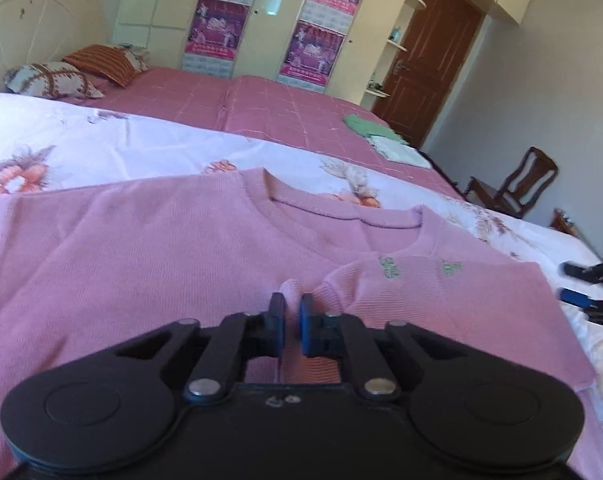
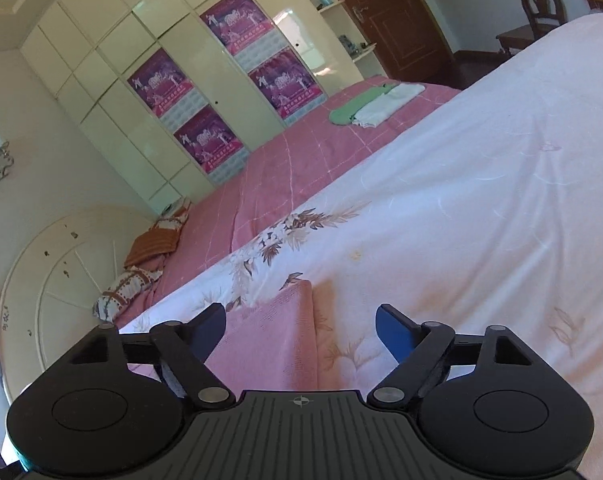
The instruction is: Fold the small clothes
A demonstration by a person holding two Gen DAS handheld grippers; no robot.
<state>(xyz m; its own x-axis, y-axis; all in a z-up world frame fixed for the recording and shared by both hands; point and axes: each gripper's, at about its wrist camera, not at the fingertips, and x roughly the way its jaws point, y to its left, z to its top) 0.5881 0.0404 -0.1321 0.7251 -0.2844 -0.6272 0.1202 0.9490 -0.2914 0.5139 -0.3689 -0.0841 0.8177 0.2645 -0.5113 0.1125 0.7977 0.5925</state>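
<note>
Left wrist view: my left gripper (image 1: 290,312) has its jaws pinched together on a small ridge of the pink sweater (image 1: 149,248), a fold of knit bunched up between the blue pads. The sweater lies flat on the white floral quilt (image 1: 101,140), neckline toward the far side of the bed, and one side of it is folded across the front so that the small green embroidery faces up. My right gripper shows blurred at the right edge of this view, off the sweater's side.

Right wrist view: my right gripper (image 2: 301,322) stands wide open with nothing held. A corner of the sweater lies under the gap, closer to the left finger (image 2: 205,330); neither pad touches it.

Behind the quilt, the pink checked bedspread (image 1: 221,104) covers the far half of the bed. Folded green and white clothes (image 1: 381,136) sit near its far corner by the brown door (image 1: 429,64). Pillows (image 1: 73,72) rest at the headboard end. A wooden chair (image 1: 517,188) stands past the foot of the bed.
</note>
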